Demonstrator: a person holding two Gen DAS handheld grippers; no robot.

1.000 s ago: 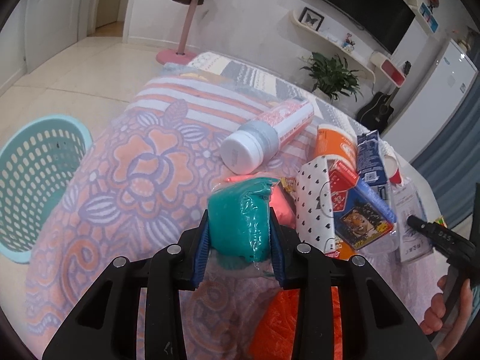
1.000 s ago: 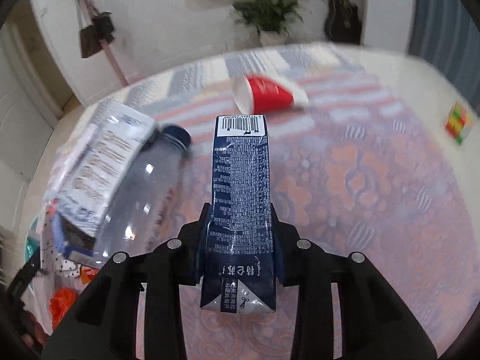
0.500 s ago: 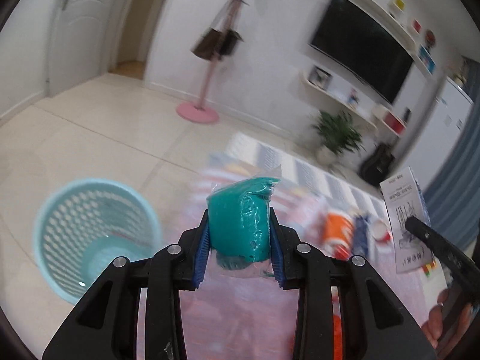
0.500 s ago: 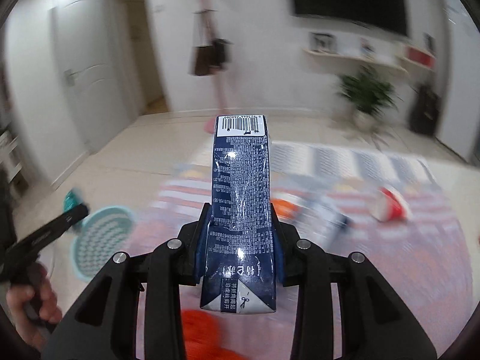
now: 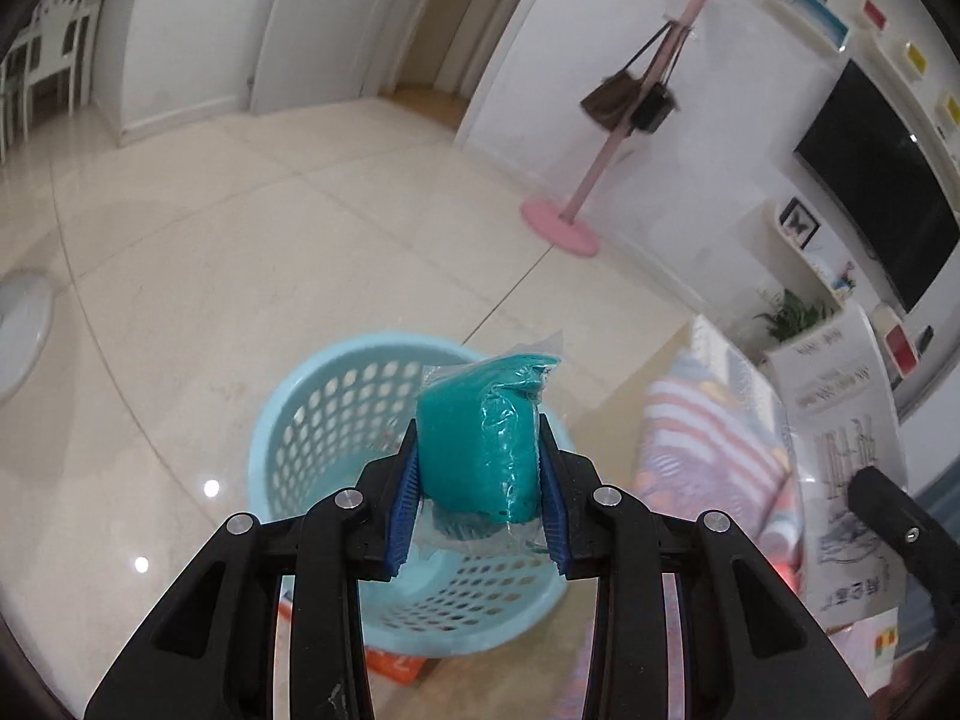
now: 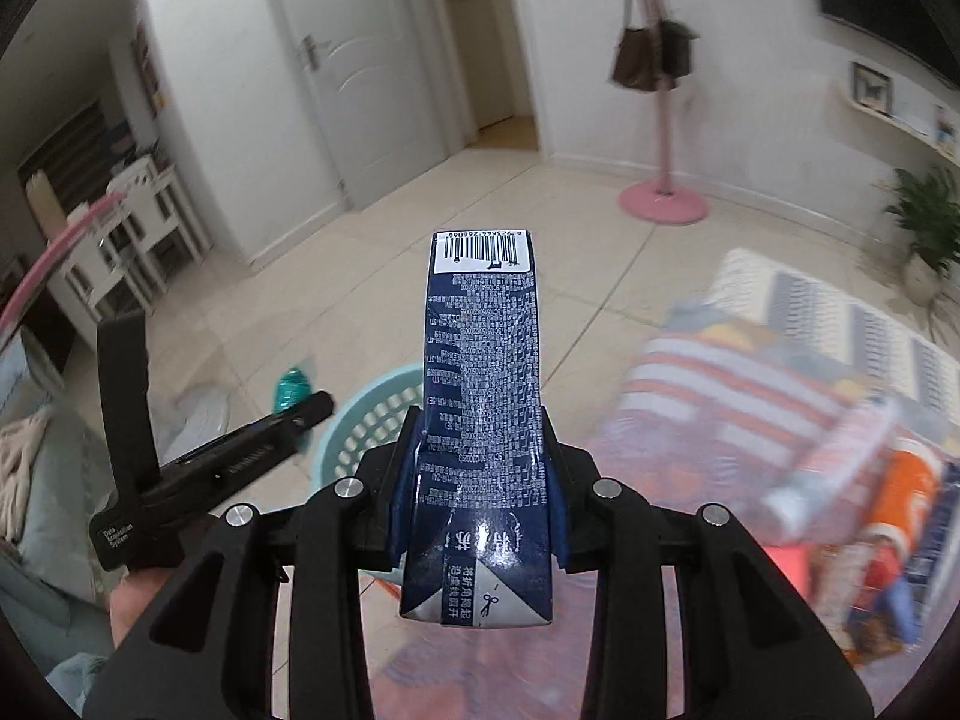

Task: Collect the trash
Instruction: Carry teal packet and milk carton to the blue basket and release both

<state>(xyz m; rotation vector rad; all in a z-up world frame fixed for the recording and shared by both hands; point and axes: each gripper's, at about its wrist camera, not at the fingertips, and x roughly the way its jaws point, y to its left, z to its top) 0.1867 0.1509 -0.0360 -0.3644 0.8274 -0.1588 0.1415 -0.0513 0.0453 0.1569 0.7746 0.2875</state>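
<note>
My left gripper (image 5: 480,462) is shut on a teal wrapped packet (image 5: 483,438) and holds it over the near rim of the light blue perforated basket (image 5: 336,420) on the floor. My right gripper (image 6: 480,462) is shut on a dark blue drink carton (image 6: 483,396) with a barcode at its far end. The basket (image 6: 366,420) lies just behind it in the right wrist view. The left gripper with its teal packet (image 6: 291,387) shows at the left there. The carton (image 5: 840,468) shows at the right of the left wrist view.
The patterned cloth (image 6: 750,384) with more trash, including an orange cup (image 6: 900,498), lies to the right. A pink coat stand (image 5: 564,222) stands on the tiled floor behind. White doors and a white shelf unit (image 6: 138,222) are to the left.
Both grippers have swung left from the cloth to the basket, keeping hold of the teal packet and the carton. The basket now sits directly under the left gripper.
</note>
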